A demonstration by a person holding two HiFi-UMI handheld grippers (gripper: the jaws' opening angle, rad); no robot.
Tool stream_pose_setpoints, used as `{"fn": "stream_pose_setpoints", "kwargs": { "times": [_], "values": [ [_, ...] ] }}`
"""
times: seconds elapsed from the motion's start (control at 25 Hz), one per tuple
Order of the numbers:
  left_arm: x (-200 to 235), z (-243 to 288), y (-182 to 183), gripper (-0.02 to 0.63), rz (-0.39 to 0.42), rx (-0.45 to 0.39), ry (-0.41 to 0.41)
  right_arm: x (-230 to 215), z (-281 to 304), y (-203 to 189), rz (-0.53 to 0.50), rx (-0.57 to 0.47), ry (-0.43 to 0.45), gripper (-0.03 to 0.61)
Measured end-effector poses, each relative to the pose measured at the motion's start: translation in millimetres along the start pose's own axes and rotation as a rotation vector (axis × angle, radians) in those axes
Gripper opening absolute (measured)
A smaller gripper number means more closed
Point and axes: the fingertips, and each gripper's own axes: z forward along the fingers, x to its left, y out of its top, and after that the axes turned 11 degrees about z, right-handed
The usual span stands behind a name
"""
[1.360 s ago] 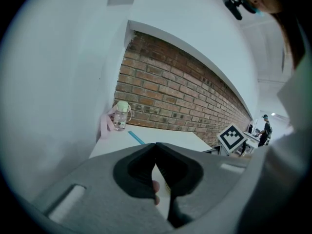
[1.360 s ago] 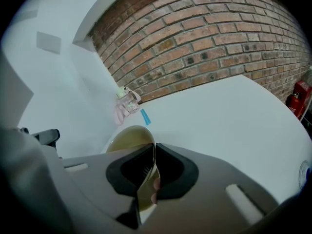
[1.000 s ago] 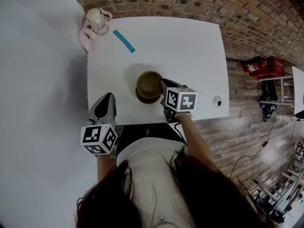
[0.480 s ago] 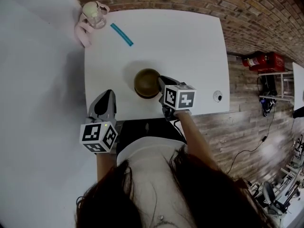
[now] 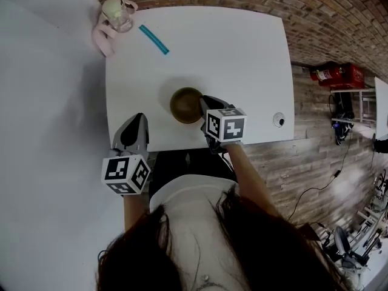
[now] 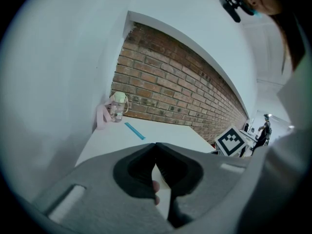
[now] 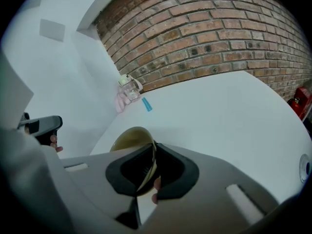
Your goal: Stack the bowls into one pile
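Observation:
An olive-brown bowl (image 5: 185, 105) sits low over the middle front of the white table (image 5: 242, 59). My right gripper (image 5: 204, 103) is shut on its right rim. In the right gripper view the bowl (image 7: 127, 136) stands tilted, with its rim pinched between the jaws of the right gripper (image 7: 153, 149). I cannot tell whether another bowl lies under it. My left gripper (image 5: 134, 123) hovers at the table's front left edge, apart from the bowl. The left gripper (image 6: 156, 146) is shut with nothing between its jaws.
A clear cup with pink handles (image 5: 116, 14) stands at the far left corner, a teal strip (image 5: 153, 39) beside it. A small round white thing (image 5: 279, 120) lies near the right edge. A brick wall runs behind the table. A red object (image 5: 336, 76) sits on the floor at right.
The bowl in my right gripper looks smaller and lower than a second ago, and the dark rim seen under it no longer shows. My left gripper has hardly moved.

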Motion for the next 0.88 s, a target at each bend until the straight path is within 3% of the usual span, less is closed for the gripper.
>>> {"fn": "stream_pose_setpoints", "kwargs": {
  "times": [0.88],
  "values": [
    [-4.1, 7.7, -0.7, 0.003, 0.011, 0.015, -0.021, -2.2, 3.5, -1.7, -0.064, -0.015, -0.054, 0.037]
  ]
}}
